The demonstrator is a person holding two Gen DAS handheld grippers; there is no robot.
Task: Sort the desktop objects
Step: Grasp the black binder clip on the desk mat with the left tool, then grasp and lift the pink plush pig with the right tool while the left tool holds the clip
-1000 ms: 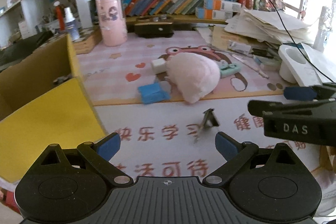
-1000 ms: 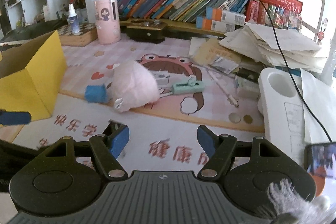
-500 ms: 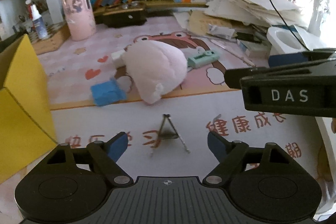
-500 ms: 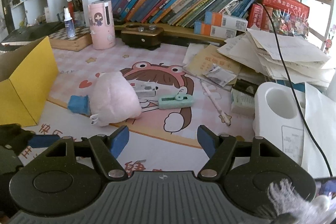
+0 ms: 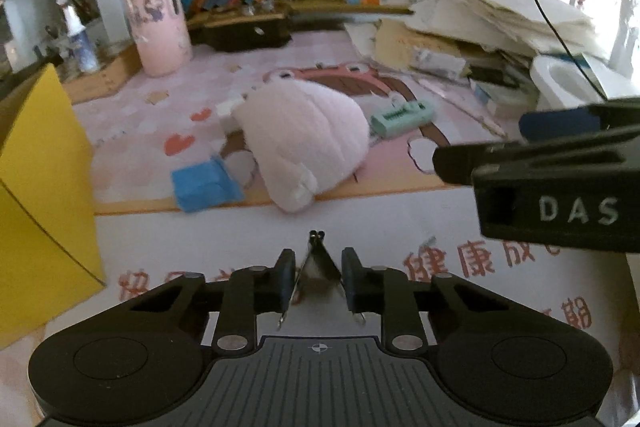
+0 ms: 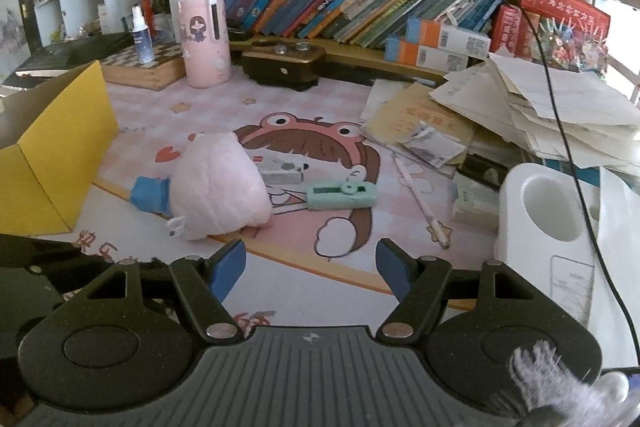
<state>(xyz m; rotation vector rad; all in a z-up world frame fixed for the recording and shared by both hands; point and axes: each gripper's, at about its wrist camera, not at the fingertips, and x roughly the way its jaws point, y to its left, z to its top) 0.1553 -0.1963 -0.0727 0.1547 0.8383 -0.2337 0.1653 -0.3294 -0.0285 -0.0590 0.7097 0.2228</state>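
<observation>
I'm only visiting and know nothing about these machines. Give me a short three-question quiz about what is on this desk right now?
1. True or false: the left gripper is closed on the small metal binder clip.
2. Which lies nearest the pink plush toy? A) pink cylinder B) blue eraser C) white holder
3. Fill in: the right gripper is ____ and holds nothing.

Key: 1 true; 2 B; 3 open
</observation>
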